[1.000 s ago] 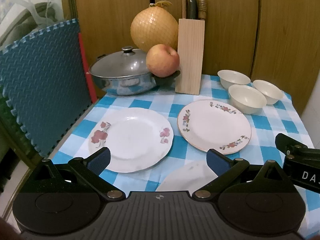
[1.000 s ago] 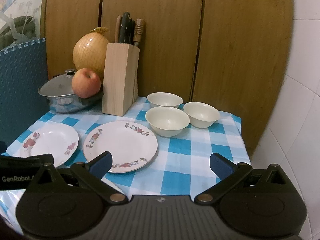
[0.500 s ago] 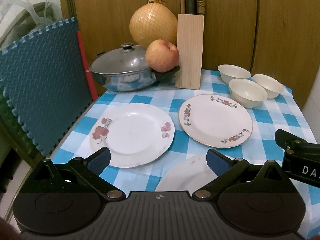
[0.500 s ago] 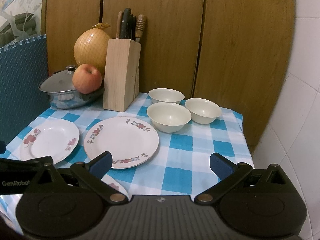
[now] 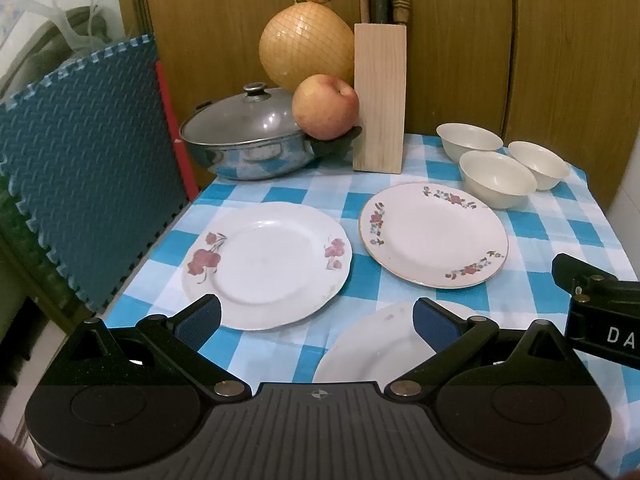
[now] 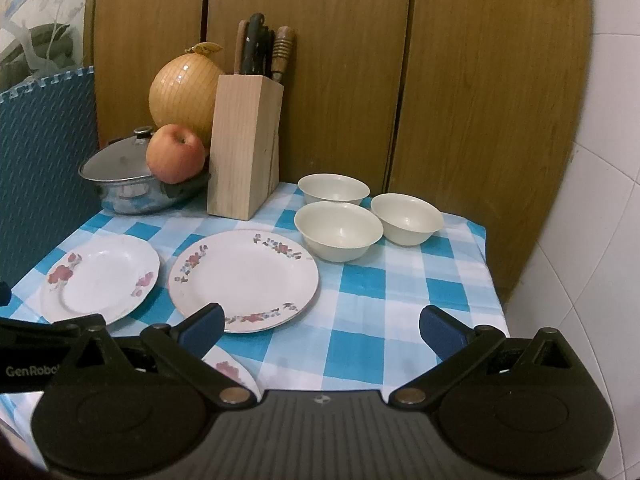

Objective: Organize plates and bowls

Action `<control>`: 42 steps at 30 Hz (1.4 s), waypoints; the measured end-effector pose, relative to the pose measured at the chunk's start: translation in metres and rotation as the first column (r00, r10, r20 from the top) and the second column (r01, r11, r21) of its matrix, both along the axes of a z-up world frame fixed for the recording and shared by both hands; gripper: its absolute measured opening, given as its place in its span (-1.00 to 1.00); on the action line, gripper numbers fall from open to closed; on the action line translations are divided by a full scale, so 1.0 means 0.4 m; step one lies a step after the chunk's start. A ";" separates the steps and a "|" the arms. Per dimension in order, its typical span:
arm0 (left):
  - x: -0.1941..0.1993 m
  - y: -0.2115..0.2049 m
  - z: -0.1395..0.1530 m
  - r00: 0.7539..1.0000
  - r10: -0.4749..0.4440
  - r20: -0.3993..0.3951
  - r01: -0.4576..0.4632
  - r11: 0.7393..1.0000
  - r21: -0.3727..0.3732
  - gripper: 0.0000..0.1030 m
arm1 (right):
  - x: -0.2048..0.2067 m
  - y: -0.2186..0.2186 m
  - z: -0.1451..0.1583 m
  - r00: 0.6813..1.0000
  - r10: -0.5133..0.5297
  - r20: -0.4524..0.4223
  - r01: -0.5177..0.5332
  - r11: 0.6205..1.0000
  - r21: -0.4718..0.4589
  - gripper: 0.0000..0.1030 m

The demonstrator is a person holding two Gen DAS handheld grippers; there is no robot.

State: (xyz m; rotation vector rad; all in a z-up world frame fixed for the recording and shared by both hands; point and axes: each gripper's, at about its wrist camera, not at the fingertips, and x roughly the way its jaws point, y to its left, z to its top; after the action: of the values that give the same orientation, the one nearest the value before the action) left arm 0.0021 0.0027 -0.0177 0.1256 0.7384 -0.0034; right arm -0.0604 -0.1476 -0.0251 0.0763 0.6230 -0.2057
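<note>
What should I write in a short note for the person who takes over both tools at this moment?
Left tool: open, empty, above the near table edge.
Right tool: open, empty, also holding nothing.
Three plates lie flat and apart on the checked cloth: red-flower plate at left, gold-rim plate in the middle, and a third plate nearest, partly hidden by the left tool.
Three bowls stand close together at the back right, none nested.
Done: nothing stacked yet.
Left: stack the plates, nest the bowls.
</note>
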 end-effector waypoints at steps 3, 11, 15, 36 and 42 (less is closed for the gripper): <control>-0.004 0.001 -0.002 1.000 -0.001 -0.002 0.001 1.000 0.002 1.00 | 0.000 0.002 -0.003 1.000 0.003 -0.006 -0.003 1.000 -0.001 0.92; -0.011 0.000 -0.009 1.000 -0.004 -0.007 0.004 1.000 0.011 1.00 | 0.003 0.007 -0.009 1.000 0.014 -0.017 -0.015 1.000 -0.007 0.92; -0.013 0.000 -0.011 1.000 -0.003 -0.010 0.003 1.000 0.012 1.00 | 0.000 0.006 -0.011 1.000 0.016 -0.021 -0.016 1.000 -0.006 0.91; -0.033 0.032 -0.060 0.995 0.000 -0.095 0.002 1.000 0.024 1.00 | -0.008 -0.006 -0.060 0.992 0.054 -0.116 -0.047 0.997 0.062 0.91; -0.031 0.067 -0.109 0.980 0.005 -0.199 -0.004 1.000 0.005 1.00 | -0.007 -0.009 -0.099 0.980 0.080 -0.184 -0.066 0.994 0.083 0.91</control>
State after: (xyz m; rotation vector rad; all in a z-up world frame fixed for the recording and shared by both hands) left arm -0.0103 0.0293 -0.0612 0.1287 0.9387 -0.0102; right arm -0.0633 -0.1511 -0.0648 0.1086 0.8200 -0.1187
